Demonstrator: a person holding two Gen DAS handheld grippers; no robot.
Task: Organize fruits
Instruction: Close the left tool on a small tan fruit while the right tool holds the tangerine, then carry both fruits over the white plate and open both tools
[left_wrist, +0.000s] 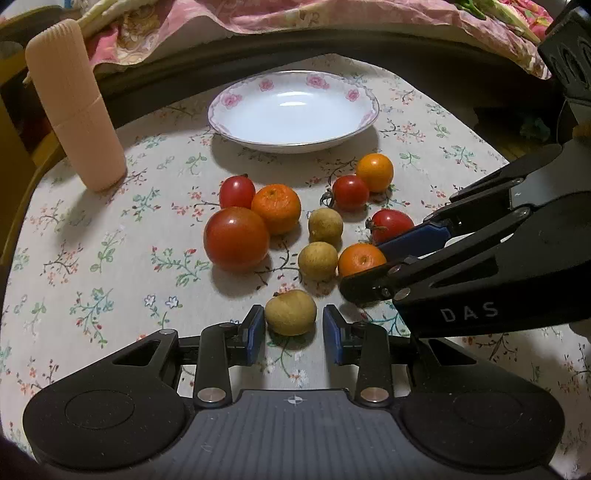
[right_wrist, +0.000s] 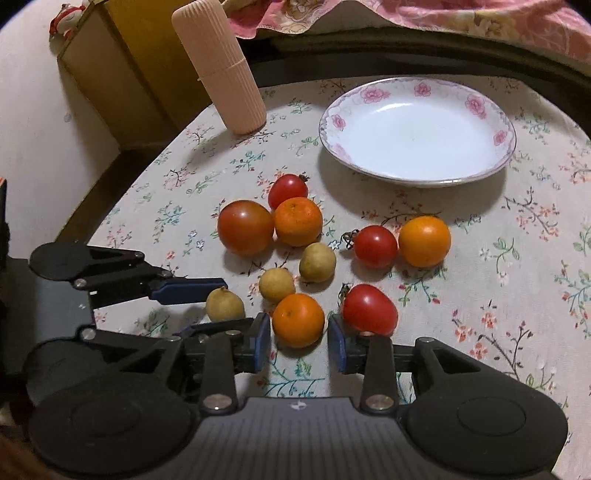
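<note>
At the far left of the desk (left_wrist: 92, 266) stood the ribbed pink container (left_wrist: 75, 107), well clear of the fruit, so it did not crowd your reach. Your left gripper (left_wrist: 293, 332) had its fingers either side of the nearest longan (left_wrist: 290, 312), parted a little wider than the fruit; the left pad looked at or almost at the skin, the right showed a gap, so I judged nothing gripped. To the right, your right gripper (right_wrist: 300, 339) straddled the near small orange (right_wrist: 298, 320) the same way, slightly open with no firm hold visible. Beyond the scattered tomatoes, oranges and longans, the flowered plate (left_wrist: 236, 99) sat empty, probably the place meant for the sorted fruit.
</note>
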